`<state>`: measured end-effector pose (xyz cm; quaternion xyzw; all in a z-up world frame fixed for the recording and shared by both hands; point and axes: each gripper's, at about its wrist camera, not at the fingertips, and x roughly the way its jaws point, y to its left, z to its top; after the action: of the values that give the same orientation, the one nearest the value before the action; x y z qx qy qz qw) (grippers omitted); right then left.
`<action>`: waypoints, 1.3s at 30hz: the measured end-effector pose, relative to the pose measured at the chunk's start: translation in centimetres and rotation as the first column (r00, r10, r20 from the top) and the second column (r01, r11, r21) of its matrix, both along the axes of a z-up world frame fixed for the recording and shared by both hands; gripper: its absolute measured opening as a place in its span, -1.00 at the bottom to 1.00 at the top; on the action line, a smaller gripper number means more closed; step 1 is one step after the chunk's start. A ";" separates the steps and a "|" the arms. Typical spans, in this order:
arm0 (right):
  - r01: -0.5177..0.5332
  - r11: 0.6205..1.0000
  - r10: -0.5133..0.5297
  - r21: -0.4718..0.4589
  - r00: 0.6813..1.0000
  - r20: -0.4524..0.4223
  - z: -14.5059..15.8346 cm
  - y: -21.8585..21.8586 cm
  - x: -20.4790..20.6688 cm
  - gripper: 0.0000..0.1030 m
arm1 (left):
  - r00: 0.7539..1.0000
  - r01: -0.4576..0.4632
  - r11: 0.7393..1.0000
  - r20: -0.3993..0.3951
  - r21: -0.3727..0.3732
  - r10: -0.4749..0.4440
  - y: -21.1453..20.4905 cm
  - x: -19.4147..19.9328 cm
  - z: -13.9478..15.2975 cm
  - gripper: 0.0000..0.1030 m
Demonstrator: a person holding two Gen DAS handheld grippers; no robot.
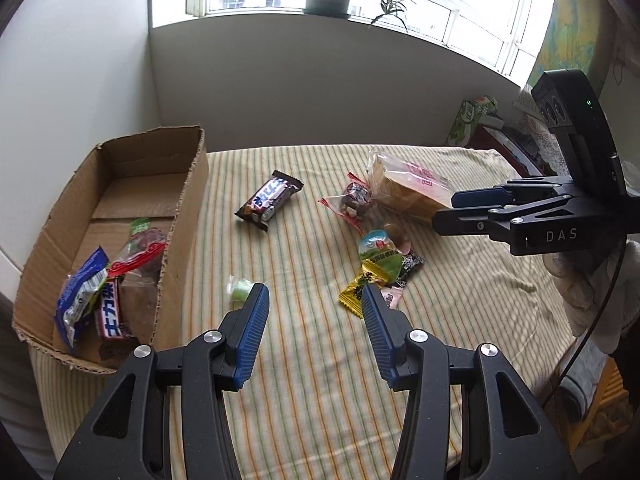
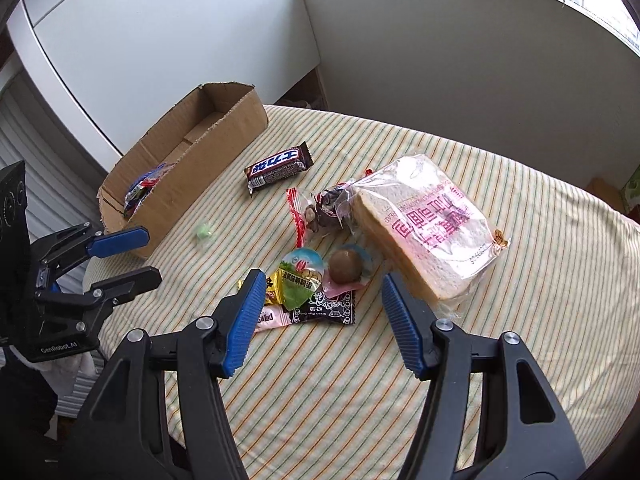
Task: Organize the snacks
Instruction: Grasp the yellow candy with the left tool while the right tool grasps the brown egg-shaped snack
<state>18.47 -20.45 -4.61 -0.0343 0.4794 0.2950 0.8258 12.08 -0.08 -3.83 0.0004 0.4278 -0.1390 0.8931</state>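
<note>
littering striped cloth (image 2: 360,400): one chocolate bar (image 2: 278,168), one bread bag (image 2: 432,232)

The right gripper (image 1: 448,210) has the white letters "DAS" on its black side, seen from the left wrist. The left gripper (image 2: 150,254) has "GenRobot.AI" in small white letters on its black body, seen from the right wrist.

The chocolate bar (image 2: 278,168) in the middle of the striped cloth (image 2: 360,400) has big white Chinese letters on a blue band. Another bar (image 1: 110,314) in the cardboard box (image 1: 192,200) shows the same letters. The bread bag (image 2: 432,220) has pink Chinese writing and the small word "BREAD". A black sweet wrapper (image 2: 324,308) has tiny words, too small to read.
</note>
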 end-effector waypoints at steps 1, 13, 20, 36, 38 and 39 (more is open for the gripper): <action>0.001 1.000 -0.001 0.006 1.000 -0.014 -0.4 0.0 0.3 0.04 | 1.000 0.011 1.000 -0.005 0.004 -0.011 -0.4 0.1 -0.2 -0.09; 0.023 0.999 -0.021 0.027 0.996 -0.088 -3.6 0.0 2.5 -0.11 | 0.991 0.110 0.993 -0.079 0.033 -0.107 -3.9 2.4 -3.3 -0.09; 0.017 1.000 -0.015 0.026 0.994 -0.105 -4.2 0.3 3.3 -0.20 | 0.984 0.140 0.988 -0.121 0.057 -0.133 -5.2 3.7 -5.0 -0.09; 0.029 1.000 -0.029 0.000 0.991 -0.130 -5.8 0.2 4.1 -0.37 | 0.985 0.121 0.990 -0.135 0.070 -0.111 -5.4 5.0 -6.0 -0.17; 0.016 1.000 -0.014 0.013 0.992 -0.128 -5.7 0.3 4.0 -0.37 | 0.986 0.109 0.992 -0.135 0.069 -0.099 -5.1 5.1 -6.1 -0.21; 0.011 1.000 -0.010 0.007 0.993 -0.119 -5.6 0.5 3.9 -0.37 | 0.985 0.115 0.991 -0.138 0.063 -0.105 -5.1 5.1 -6.2 -0.21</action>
<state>22.42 -19.96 -10.26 -0.0110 0.5269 0.2939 0.7975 17.18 -5.15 -9.98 0.0464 0.4909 -0.1724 0.8527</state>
